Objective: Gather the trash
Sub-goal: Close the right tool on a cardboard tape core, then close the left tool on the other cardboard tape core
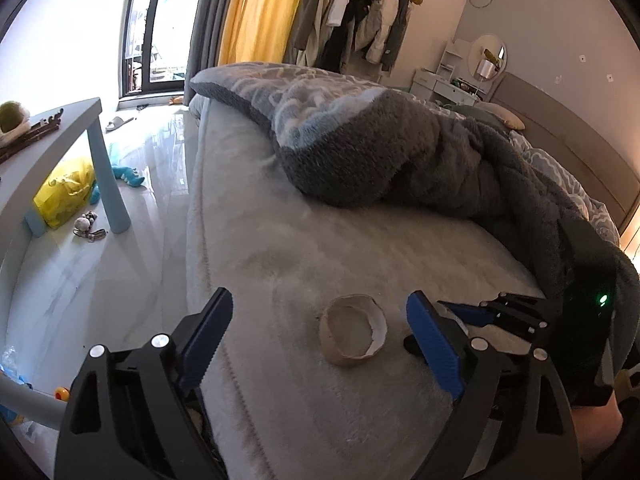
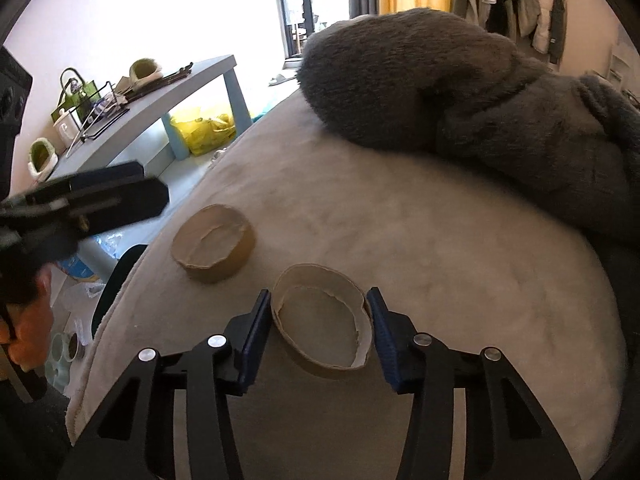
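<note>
Two brown cardboard tape rings lie on the grey bed cover. In the right wrist view, my right gripper [image 2: 320, 330] has its blue pads on both sides of the near ring [image 2: 322, 316] and grips it. The second ring [image 2: 214, 242] lies apart, up and to the left. In the left wrist view, my left gripper [image 1: 320, 340] is open and that second ring [image 1: 354, 330] lies between its fingers, nearer the right pad [image 1: 434, 346], untouched. The right gripper [image 1: 504, 312] shows at the right edge there. The left gripper's body [image 2: 80, 204] shows blurred at the left of the right wrist view.
A dark grey fleece blanket [image 1: 380, 148] is heaped on the bed beyond the rings. A light blue table [image 2: 160, 96] with clutter stands left of the bed, with a yellow bag [image 1: 66, 192] and small toys on the floor beneath. The bed edge [image 1: 196, 240] drops to the floor.
</note>
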